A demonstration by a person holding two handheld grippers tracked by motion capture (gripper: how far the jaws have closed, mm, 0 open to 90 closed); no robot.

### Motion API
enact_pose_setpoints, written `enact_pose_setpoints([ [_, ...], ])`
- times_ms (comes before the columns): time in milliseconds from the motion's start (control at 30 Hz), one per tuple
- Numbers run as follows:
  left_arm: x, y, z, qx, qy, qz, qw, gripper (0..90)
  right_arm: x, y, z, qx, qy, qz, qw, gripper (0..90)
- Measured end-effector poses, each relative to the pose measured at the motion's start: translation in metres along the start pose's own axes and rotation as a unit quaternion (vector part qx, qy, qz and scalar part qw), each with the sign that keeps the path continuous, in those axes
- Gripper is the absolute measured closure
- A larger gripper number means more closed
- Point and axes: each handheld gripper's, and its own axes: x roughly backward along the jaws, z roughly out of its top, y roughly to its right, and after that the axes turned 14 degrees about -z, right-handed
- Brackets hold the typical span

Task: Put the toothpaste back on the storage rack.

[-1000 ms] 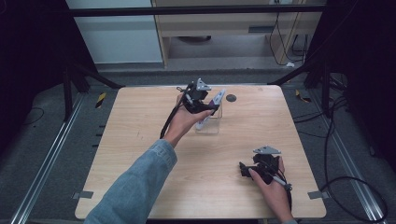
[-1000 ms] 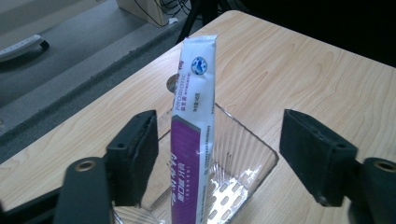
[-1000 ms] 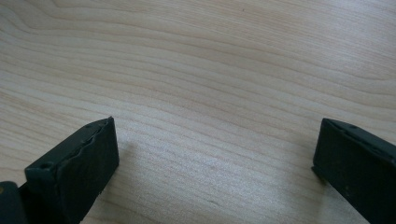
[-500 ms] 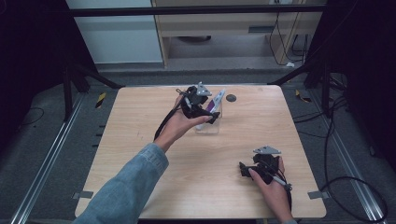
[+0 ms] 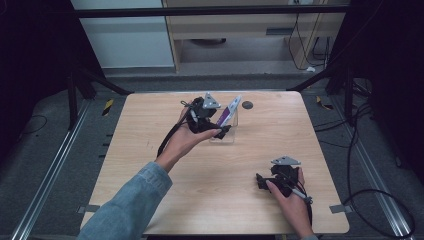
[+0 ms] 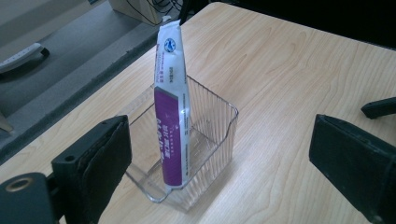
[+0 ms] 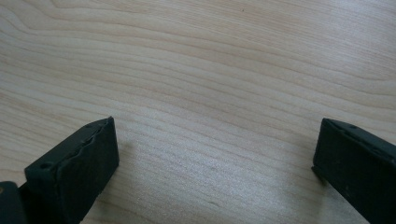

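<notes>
A white and purple tube stands upright, leaning, in a clear ribbed plastic bin on the wooden table. The same tube and bin sit at the table's far middle in the high view. My left gripper hovers just short of the bin, open, its jaws wide apart and nothing between them. My right gripper rests low over bare wood near the front right, also open.
A small dark round disc lies on the table behind the bin. A wooden cabinet and cables stand beyond the table's far and right edges. Bare wood spreads between the two grippers.
My left hand and gripper have drawn back slightly toward the person, away from the tube, which stays standing in the bin. The right gripper has not moved.
</notes>
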Motion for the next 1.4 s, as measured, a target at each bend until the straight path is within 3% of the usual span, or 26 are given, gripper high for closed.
enact_pose_setpoints([
  [633, 0.038, 0.001, -0.030, 0.012, 0.018, 0.014, 0.9997, 5.7, 0.000, 0.000, 0.000, 0.001, 0.000, 0.000, 1.0000, 0.3],
  [867, 0.048, 0.001, -0.050, 0.019, 0.017, 0.017, 0.9995, 5.6, 0.000, 0.000, 0.000, 0.000, 0.000, 0.000, 1.0000, 0.3],
  [933, 0.050, 0.003, -0.057, 0.003, 0.005, 0.037, 0.9993, 5.4, 0.000, 0.000, 0.000, 0.000, 0.000, 0.000, 1.0000, 0.3],
  [967, 0.053, 0.004, -0.064, 0.026, 0.015, 0.015, 0.9994, 5.6, 0.000, 0.000, 0.000, 0.001, 0.000, 0.000, 1.0000, 0.3],
  [1000, 0.053, 0.004, -0.064, 0.026, 0.015, 0.015, 0.9994, 5.4, 0.000, 0.000, 0.000, 0.001, 0.000, 0.000, 1.0000, 0.3],
  [1067, 0.056, 0.008, -0.072, 0.013, 0.001, 0.035, 0.9993, 5.8, 0.000, 0.000, 0.000, 0.001, 0.000, 0.000, 1.0000, 0.3],
  [1400, 0.070, 0.009, -0.093, 0.015, -0.008, 0.039, 0.9991, 6.1, 0.000, 0.000, 0.000, 0.001, 0.000, 0.000, 1.0000, 0.3],
])
